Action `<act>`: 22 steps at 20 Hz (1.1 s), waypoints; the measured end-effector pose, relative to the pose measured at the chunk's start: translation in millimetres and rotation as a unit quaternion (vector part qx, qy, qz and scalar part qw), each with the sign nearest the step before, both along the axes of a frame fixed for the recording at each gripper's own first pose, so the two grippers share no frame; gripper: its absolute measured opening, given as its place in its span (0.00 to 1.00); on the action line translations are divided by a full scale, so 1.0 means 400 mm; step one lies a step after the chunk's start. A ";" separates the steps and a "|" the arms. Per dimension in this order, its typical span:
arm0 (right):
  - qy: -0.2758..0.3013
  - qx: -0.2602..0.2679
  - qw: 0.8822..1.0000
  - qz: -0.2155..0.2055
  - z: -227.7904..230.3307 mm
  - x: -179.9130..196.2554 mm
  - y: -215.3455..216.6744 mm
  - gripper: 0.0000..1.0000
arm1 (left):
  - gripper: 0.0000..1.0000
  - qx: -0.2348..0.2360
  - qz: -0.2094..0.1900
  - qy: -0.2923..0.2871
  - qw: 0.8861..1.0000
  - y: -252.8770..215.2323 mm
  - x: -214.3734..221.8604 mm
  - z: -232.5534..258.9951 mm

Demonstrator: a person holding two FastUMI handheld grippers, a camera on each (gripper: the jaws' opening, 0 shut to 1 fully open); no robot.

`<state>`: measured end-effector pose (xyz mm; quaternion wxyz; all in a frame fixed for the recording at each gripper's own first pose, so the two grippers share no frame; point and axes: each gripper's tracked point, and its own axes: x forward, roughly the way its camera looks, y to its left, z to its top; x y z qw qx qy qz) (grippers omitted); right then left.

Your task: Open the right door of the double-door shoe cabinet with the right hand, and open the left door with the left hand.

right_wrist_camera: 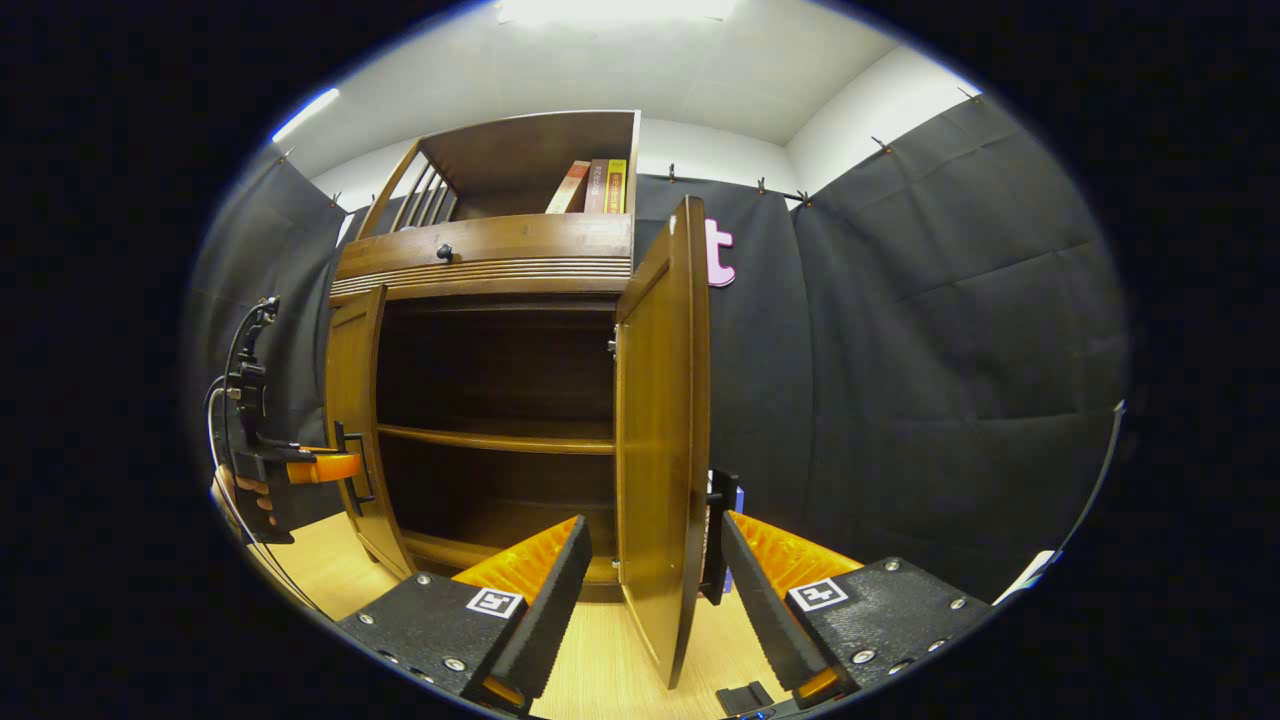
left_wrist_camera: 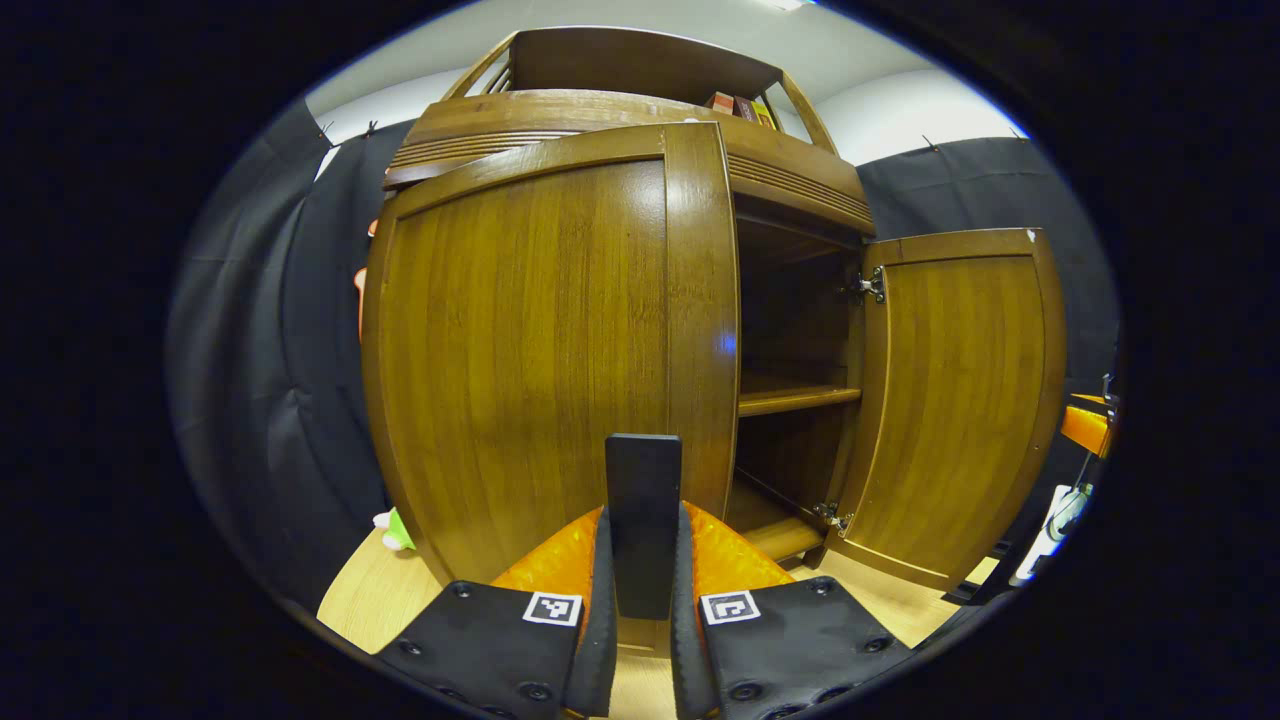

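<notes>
The brown wooden shoe cabinet (left_wrist_camera: 600, 110) stands close ahead with both doors swung out. In the left gripper view the left door (left_wrist_camera: 520, 350) is partly open, and my left gripper (left_wrist_camera: 643, 512) is shut on its black vertical handle (left_wrist_camera: 643, 470). The right door (left_wrist_camera: 955, 400) hangs wide open at the right. In the right gripper view that right door (right_wrist_camera: 655, 400) is edge-on between the spread fingers of my right gripper (right_wrist_camera: 652, 530), which is open; its black handle (right_wrist_camera: 714, 540) is beside the right finger. The left gripper (right_wrist_camera: 330, 467), held by a hand (right_wrist_camera: 235, 495), is at the left door (right_wrist_camera: 352, 400).
Inside, a shelf (right_wrist_camera: 495, 438) crosses the dark, bare compartment. Books (right_wrist_camera: 590, 185) stand on the cabinet's top rack. Black cloth walls close in on both sides. The floor (right_wrist_camera: 590, 650) is light wood; a small green and white object (left_wrist_camera: 395, 530) lies by the cabinet's left foot.
</notes>
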<state>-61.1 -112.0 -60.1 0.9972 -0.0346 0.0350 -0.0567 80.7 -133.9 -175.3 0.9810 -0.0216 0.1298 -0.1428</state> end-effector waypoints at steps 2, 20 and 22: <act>0.000 -0.001 1.000 0.006 0.001 -0.001 0.018 0.93 | 0.29 0.000 -0.001 -0.005 1.000 0.021 -0.029 0.005; 0.005 -0.003 0.998 0.057 -0.004 0.017 0.157 0.93 | 0.19 0.022 0.051 -0.011 0.998 0.263 -0.203 0.046; 0.005 -0.003 0.998 0.066 -0.007 0.021 0.180 0.93 | 0.13 0.019 0.065 -0.009 0.998 0.303 -0.213 0.045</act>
